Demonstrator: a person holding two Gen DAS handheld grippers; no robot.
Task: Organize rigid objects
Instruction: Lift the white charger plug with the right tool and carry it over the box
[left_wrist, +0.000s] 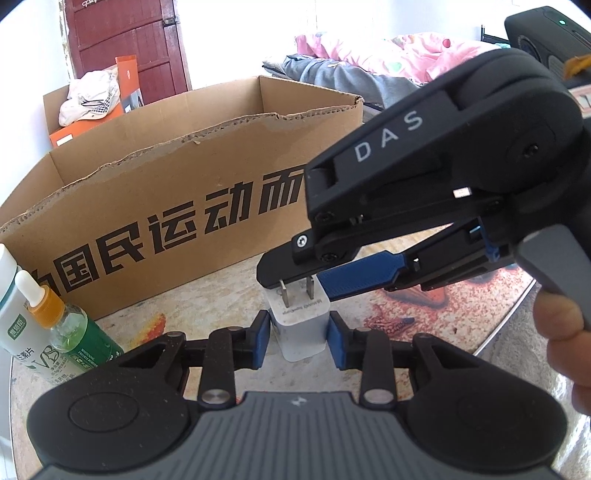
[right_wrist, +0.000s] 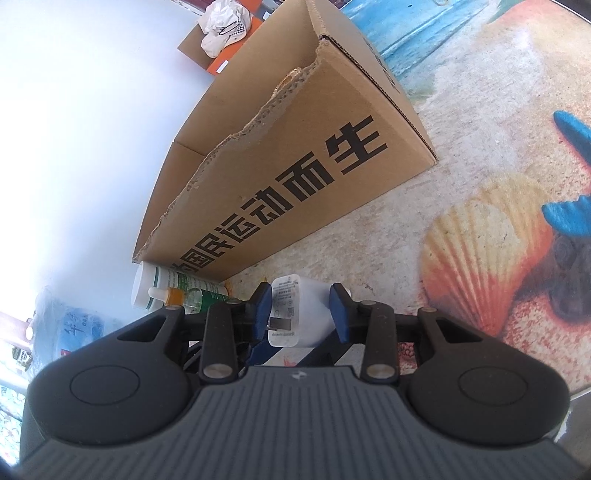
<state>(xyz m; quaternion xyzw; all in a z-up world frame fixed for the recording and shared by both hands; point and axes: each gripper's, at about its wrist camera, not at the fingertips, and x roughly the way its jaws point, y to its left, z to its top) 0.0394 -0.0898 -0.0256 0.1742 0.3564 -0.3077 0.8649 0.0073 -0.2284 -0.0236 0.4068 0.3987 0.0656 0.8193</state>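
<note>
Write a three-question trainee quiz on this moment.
1. True or false: the charger lies inside the cardboard box.
2. In the left wrist view, what stands to the left of the charger? A) dropper bottle B) mug C) spoon
3. Fill in: the charger's prongs point ____.

Key: 1 false, it stands in front of the box; 2 A; 3 up.
</note>
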